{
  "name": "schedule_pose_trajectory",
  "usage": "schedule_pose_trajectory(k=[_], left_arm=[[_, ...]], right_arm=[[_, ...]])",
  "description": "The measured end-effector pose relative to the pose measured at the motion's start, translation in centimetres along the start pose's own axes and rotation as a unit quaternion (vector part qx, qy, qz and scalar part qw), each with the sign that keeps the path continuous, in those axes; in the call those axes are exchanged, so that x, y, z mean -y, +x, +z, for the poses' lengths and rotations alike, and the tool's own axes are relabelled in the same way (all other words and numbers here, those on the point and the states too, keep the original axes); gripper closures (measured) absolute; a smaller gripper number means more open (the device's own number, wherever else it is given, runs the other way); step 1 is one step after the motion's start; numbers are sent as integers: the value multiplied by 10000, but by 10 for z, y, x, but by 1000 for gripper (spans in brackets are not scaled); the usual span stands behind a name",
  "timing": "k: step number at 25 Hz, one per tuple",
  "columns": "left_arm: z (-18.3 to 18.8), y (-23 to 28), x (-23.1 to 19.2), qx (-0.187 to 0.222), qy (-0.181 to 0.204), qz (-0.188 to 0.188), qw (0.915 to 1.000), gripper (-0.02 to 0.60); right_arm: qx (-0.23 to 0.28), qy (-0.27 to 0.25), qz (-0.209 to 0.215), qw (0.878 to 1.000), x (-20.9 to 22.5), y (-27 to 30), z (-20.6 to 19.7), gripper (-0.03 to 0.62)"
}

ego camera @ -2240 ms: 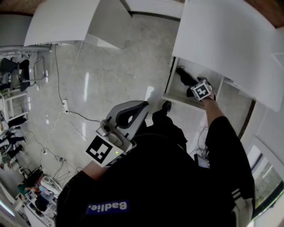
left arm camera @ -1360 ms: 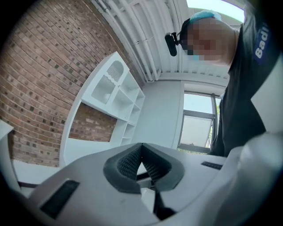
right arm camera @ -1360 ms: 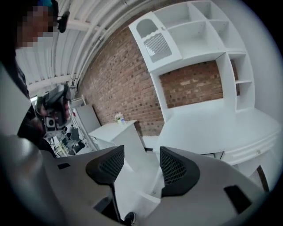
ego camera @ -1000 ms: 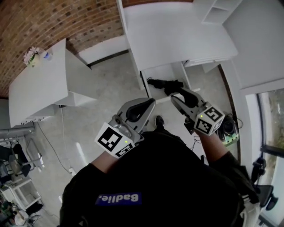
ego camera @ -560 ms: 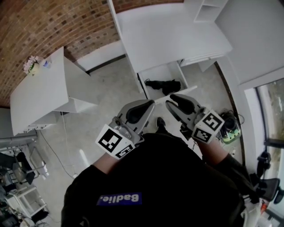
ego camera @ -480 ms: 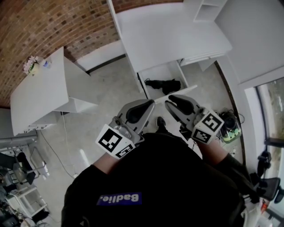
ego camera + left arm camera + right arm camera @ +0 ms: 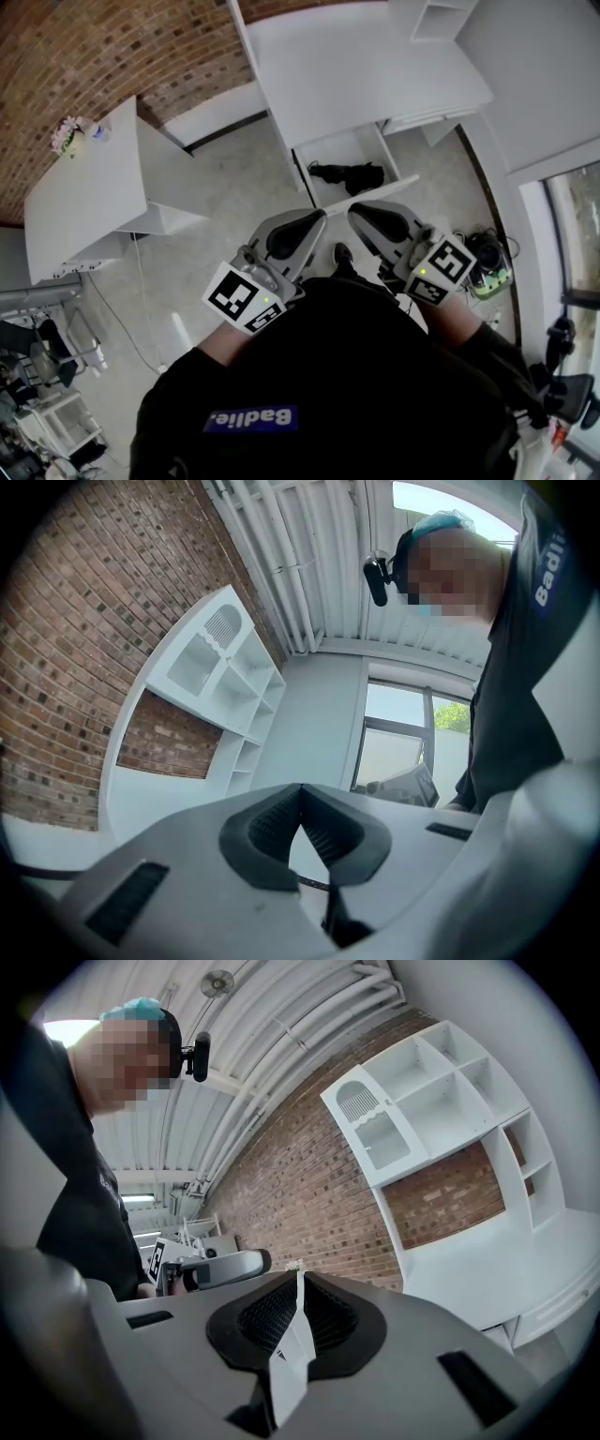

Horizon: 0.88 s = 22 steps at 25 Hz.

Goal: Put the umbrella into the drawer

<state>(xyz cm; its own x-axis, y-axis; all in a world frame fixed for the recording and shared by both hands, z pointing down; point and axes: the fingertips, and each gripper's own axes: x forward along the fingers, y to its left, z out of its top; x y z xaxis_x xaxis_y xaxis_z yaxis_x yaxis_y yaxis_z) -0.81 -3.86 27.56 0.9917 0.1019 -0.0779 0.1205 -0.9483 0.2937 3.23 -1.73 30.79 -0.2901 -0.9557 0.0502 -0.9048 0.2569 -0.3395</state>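
Observation:
The black folded umbrella [image 7: 347, 174] lies inside the open white drawer [image 7: 333, 148], free of both grippers. My right gripper [image 7: 356, 212] is held level in front of the drawer's front panel, short of the umbrella. Its jaws are closing, and in the right gripper view [image 7: 298, 1274] the tips meet with nothing between them. My left gripper [image 7: 317, 217] is beside it on the left, also level. In the left gripper view [image 7: 300, 789] its jaws are shut and empty.
The drawer belongs to a white desk unit [image 7: 366, 66] with shelves against the brick wall [image 7: 141, 47]. A white table [image 7: 84, 197] with a small flower pot [image 7: 67, 136] stands at the left. A cable [image 7: 141, 309] runs over the floor; a power strip and gear [image 7: 487, 258] lie at the right.
My right gripper has come back out of the drawer and risen, and its jaws have closed empty. The umbrella stays in the drawer. The left gripper has kept still.

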Motion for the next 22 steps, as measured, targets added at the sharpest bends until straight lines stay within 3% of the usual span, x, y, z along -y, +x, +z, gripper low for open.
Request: schedule_pose_trajectory(k=[22], left_arm=[[-5,3,3,-30,-5,52,10000,578]], right_arm=[[28,-108,163,9998,-4,-2,0,563]])
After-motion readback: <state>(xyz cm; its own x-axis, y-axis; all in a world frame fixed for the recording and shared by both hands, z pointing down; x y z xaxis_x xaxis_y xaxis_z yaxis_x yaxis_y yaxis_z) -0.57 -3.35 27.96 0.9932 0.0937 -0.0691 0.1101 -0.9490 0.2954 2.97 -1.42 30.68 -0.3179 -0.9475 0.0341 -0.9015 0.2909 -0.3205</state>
